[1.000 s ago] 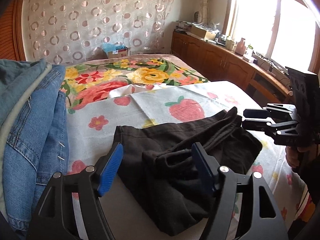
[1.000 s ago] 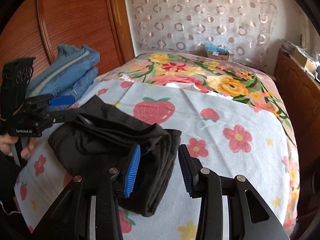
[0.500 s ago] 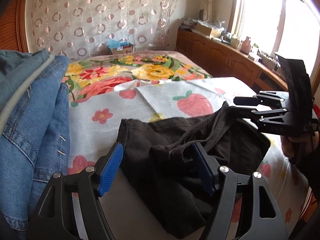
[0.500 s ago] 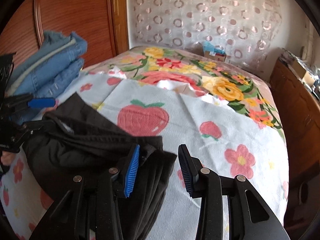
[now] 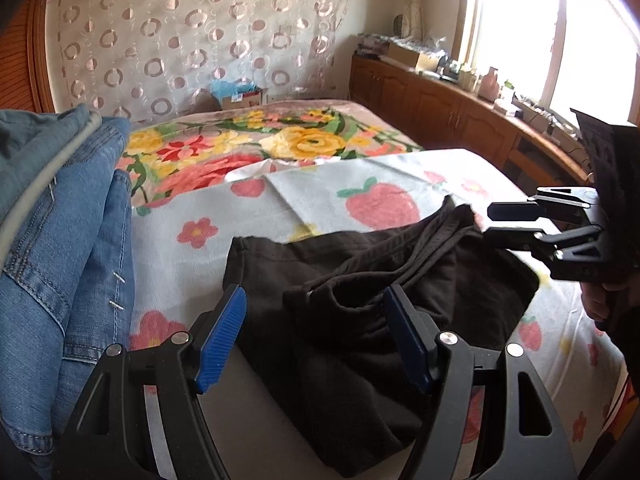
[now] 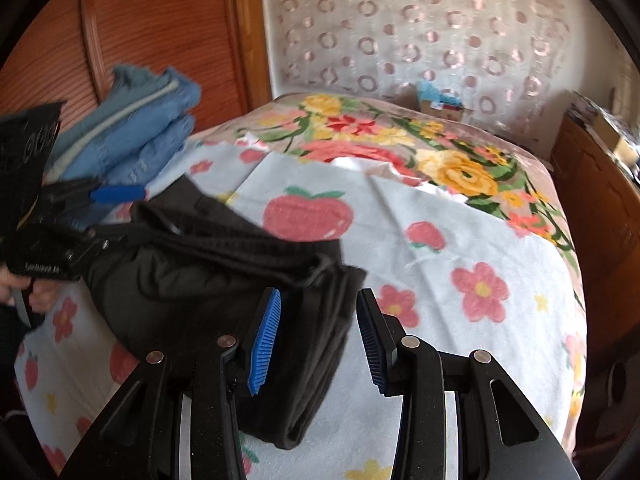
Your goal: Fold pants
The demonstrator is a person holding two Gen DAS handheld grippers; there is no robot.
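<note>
Black pants (image 5: pixel 360 280) lie folded in a bundle on the strawberry-print sheet (image 5: pixel 280 196). My left gripper (image 5: pixel 316 300) hovers over their near end, open wide, with a raised fold between the blue pads but not pinched. In the right wrist view the pants (image 6: pixel 200 276) fill the left middle. Their folded right edge lies under the gap of my right gripper (image 6: pixel 319 300), which is open and touches no cloth. Each gripper shows in the other's view: the right gripper (image 5: pixel 490 222) by the waistband corner, the left gripper (image 6: pixel 108 216) at the far left, held by a hand (image 6: pixel 36 292).
A stack of folded blue jeans (image 5: pixel 60 220) stands on the bed's left side, close to the left gripper. A floral blanket (image 5: pixel 280 140) covers the far half, with a cardboard box (image 5: pixel 240 98) behind it. Wooden cabinets (image 5: pixel 440 108) run under the window at right.
The right gripper has edged a little to the left, so the pants' folded edge now lies under its gap. Both jaws keep their width, and the pants lie as before.
</note>
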